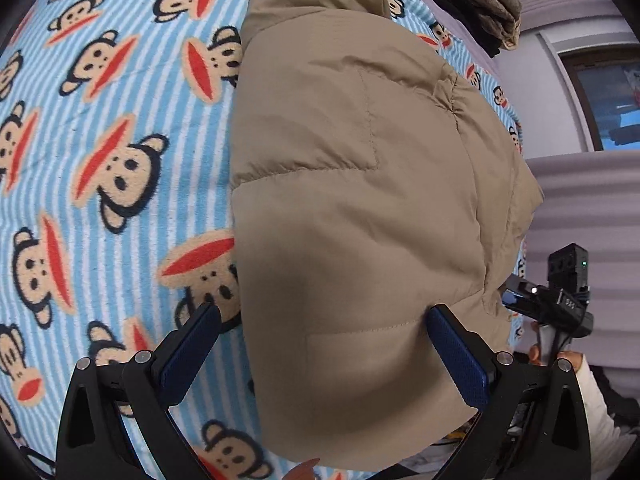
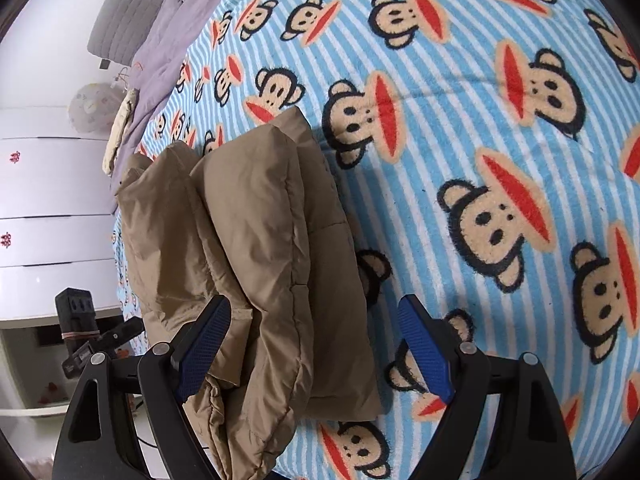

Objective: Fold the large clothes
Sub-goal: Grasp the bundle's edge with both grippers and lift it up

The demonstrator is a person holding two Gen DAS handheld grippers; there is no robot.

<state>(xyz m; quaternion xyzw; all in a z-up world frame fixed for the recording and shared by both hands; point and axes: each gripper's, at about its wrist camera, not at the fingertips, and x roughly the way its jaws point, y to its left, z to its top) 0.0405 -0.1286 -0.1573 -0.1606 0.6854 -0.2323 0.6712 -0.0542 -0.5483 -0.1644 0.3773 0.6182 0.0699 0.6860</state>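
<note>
A tan puffer jacket [image 1: 360,200] lies folded into a thick bundle on a blue-striped monkey-print blanket [image 1: 100,160]. My left gripper [image 1: 324,320] hangs open over its near end: the right pad rests against the fabric, and the left pad stands apart from it over the blanket. In the right wrist view the jacket [image 2: 248,240] shows its stacked, puffy layers edge-on. My right gripper [image 2: 316,320] is open astride that near corner, with its left finger at the folds and its right finger over bare blanket [image 2: 480,120]. The right gripper [image 1: 560,300] also shows beyond the jacket's far side.
A pile of dark and checked clothes [image 1: 480,12] sits at the far corner of the bed. A purple sheet [image 2: 168,40] and a grey pillow [image 2: 128,16] lie at the head end. White drawers [image 2: 48,200] stand beside the bed, and a window [image 1: 608,100] is behind.
</note>
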